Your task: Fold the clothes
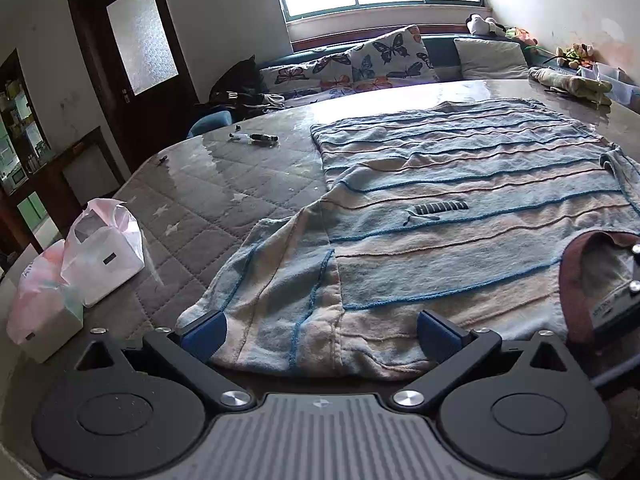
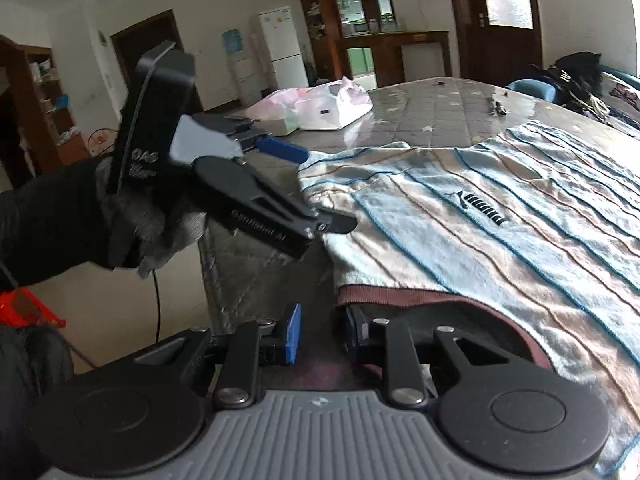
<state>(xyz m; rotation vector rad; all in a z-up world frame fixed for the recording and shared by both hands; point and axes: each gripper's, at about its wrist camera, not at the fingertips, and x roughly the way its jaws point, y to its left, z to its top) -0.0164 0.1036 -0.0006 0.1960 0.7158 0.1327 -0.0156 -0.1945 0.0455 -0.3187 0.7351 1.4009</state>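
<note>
Left tool [image 1: 320,330] is spread wide at the near edge of the surface [image 1: 224,200], its two blue pads standing on either side of the shirt's sleeve without pressing it. Right tool [image 2: 325,334] has its jaws drawn close but still apart: one pad sits against the rim of the collar, the other is bare of cloth, and a gap shows between them.

That surface is a broad one under a grey quilted cover with pale stars and a glossy clear sheet. A shirt [image 1: 460,208] lies flat across it, front up, in pale blue and pinkish bands with thin blue and brown lines, its neck end toward both tools and its hem far off. Its short sleeve [image 1: 280,280] lies right in front of the left tool, reaching in between the fingers. Its maroon collar [image 1: 572,280] opens at the near edge, with the right tool in its mouth.

A black-gloved hand [image 2: 80,216] grips the left tool's handle.

Two white plastic bags [image 1: 104,252] sit well apart from the shirt, beyond the sleeve. Pens [image 1: 254,138] lie farther off
</note>
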